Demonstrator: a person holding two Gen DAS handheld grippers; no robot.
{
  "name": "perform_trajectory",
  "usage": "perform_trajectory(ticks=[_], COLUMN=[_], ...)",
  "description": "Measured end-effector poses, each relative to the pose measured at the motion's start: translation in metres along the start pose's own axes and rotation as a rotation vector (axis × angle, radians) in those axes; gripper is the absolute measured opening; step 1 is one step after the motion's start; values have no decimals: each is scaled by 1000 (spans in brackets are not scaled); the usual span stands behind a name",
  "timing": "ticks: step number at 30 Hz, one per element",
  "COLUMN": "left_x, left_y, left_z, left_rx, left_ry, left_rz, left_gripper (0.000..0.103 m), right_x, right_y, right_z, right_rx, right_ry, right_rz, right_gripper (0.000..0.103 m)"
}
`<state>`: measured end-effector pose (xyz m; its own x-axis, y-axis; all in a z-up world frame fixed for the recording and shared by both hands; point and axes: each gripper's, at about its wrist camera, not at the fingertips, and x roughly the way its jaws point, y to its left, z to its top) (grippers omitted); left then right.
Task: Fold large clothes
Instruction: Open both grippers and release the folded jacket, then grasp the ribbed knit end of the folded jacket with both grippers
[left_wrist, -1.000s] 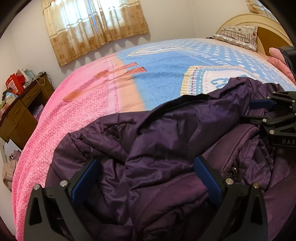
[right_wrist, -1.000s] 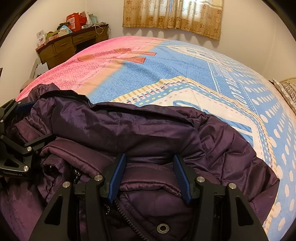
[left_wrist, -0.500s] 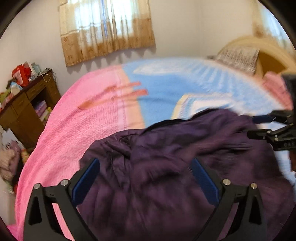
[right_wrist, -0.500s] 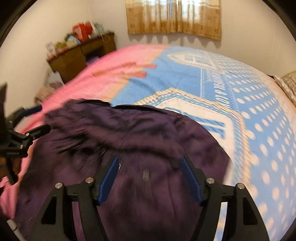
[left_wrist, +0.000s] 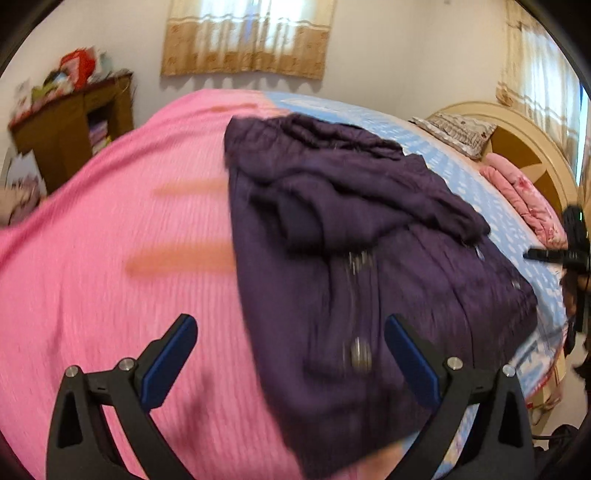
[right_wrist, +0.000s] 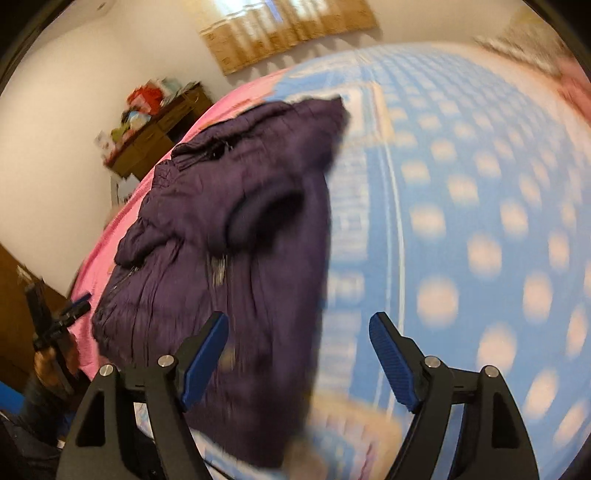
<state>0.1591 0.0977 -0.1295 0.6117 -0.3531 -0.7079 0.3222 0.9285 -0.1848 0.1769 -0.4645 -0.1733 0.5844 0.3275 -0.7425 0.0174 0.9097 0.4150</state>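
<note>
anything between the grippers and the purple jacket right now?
Nothing visible. Both sets of jaws stand open and empty. The left gripper looks straight onto the purple jacket, which lies on the bedspread; the right gripper, whose jaws have just been opening, has only bare bedspread and the jacket's edge ahead.

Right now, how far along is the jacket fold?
Done: the purple puffer jacket lies bunched in a rough bundle on the bed cover, a sleeve over the body. In hand: nothing; left claw and right claw both open, the right's jaws just widening. Left: tidy and square the folds.
</note>
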Motion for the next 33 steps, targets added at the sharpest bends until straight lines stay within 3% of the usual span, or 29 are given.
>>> perform_trajectory(ticks=[3, 6, 8, 10, 13, 14, 17, 19, 21, 27, 33], left_x=[-1, 3, 8, 13, 15, 16, 11, 8, 2, -34, -86], left_y=[-5, -11, -19, -22, -24, -23, -19, -16, -15, -25, -27], left_z=[-12, -13, -15, -21, -33, -35, -39, -39, -39, -40, -49], left_rx=[-46, -68, -65, -50, -28, -29, -26, -21, -25, -3, -50], left_ry=[-17, -44, -54, -58, -62, -63, -78, -75, -79, -113, -104], left_rz=[-47, -70, -114, -81, -54, -57, -50, -36, -49, -74, -212], left_gripper=[101, 93, 90, 89, 86, 84, 57, 37, 29, 27, 23], right_x=[10, 9, 11, 19, 28, 29, 26, 24, 20, -10, -62], right_y=[-5, 3, 6, 13, 26, 29, 24, 19, 18, 15, 13], right_z=[-34, -44, -46, -47, -51, -52, -56, -60, -64, -78, -98], right_rx=[58, 17, 41, 34, -33, -42, -11, 6, 7, 66, 164], right_ry=[-5, -74, -84, -68, -92, -99, -108, -113, -124, -152, -186], right_rz=[50, 53, 117, 187, 129, 111, 124, 157, 170, 277, 425], right_gripper=[79, 79, 79, 79, 76, 66, 43, 37, 34, 27, 24])
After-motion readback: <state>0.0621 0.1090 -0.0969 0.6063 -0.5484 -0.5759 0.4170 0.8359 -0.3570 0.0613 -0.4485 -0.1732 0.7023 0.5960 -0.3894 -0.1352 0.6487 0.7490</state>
